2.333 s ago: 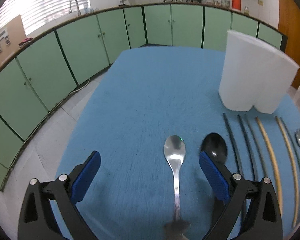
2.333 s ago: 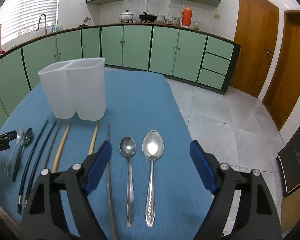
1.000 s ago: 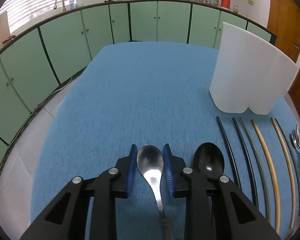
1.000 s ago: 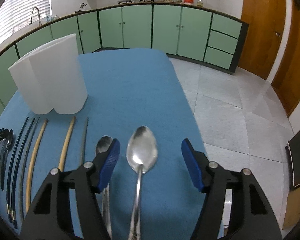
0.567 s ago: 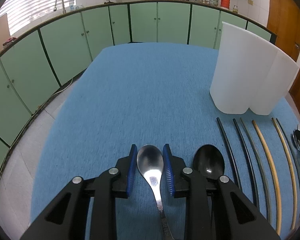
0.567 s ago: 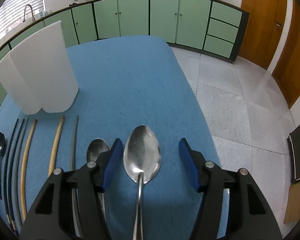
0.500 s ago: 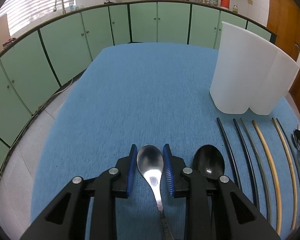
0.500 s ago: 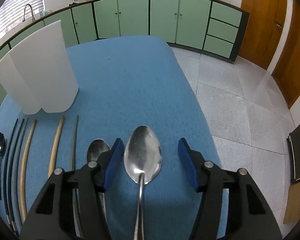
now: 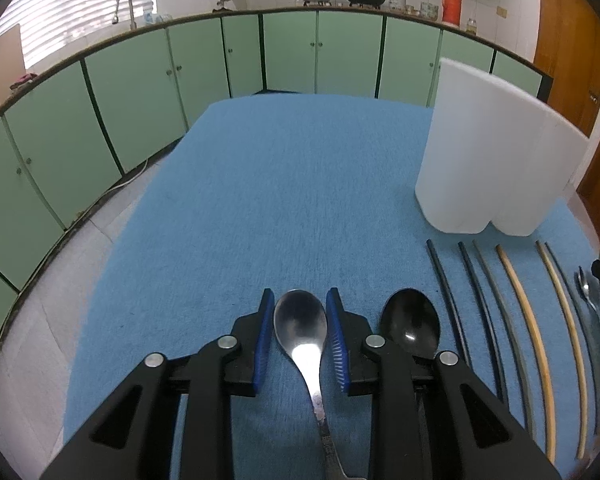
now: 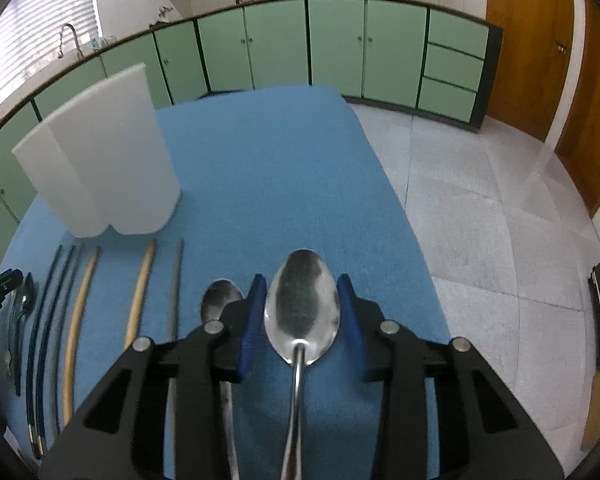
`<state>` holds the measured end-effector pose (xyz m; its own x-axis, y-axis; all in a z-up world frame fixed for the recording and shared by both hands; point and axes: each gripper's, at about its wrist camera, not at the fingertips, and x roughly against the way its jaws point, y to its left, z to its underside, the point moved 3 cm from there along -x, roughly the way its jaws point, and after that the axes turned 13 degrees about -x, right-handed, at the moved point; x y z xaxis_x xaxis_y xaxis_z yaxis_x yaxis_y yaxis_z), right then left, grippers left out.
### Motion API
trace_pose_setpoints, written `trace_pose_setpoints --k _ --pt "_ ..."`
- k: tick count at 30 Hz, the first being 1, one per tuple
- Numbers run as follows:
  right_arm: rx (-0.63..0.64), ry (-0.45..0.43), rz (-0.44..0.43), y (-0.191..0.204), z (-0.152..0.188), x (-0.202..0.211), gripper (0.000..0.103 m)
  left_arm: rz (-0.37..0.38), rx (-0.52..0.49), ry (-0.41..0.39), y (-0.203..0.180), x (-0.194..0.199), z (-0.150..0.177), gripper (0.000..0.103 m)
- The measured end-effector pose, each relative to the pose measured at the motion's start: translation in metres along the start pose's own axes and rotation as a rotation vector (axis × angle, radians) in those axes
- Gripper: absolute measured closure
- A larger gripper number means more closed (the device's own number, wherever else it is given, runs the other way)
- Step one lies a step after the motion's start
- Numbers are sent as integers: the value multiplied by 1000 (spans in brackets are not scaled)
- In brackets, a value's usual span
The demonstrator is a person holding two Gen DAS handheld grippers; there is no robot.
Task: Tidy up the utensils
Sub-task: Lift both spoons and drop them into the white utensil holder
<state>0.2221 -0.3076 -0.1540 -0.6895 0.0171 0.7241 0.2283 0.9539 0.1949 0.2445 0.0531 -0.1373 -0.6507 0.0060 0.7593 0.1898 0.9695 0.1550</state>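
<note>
**Both tongs closed on spoons**

Now my left tongs (image 9: 300, 334) pinch the small shiny steel spoon (image 9: 300, 320) at its neck, beside the glossy black spoon (image 9: 410, 324) on the blue-covered bench (image 9: 280, 200). My right tongs (image 10: 302, 312) clamp the large steel spoon (image 10: 302, 306). Ahead stands the white two-compartment plastic holder (image 9: 492, 152), upright.

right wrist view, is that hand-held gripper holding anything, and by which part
Yes: the right hand-held gripper has closed on the large steel spoon, its pads at the sides of the bowl.
</note>
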Motion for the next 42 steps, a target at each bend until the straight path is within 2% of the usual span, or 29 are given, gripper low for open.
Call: trace_pose_setpoints --k 14,23,30,35,42 --pt "45 -176 -112 8 -6 76 68 -8 11 -192 -7 56 2 77" --pt "39 -277 -202 14 -25 116 68 -10 18 -298 -7 87 -15 77" --pt "14 -404 -336 37 -64 138 68 -5 7 -435 -10 108 -60 77" --pt "51 -496 -372 69 -102 144 68 -4 -5 -548 -14 123 -106 77" --pt "44 -573 -423 102 -157 126 68 4 20 -646 -13 138 -160 77"
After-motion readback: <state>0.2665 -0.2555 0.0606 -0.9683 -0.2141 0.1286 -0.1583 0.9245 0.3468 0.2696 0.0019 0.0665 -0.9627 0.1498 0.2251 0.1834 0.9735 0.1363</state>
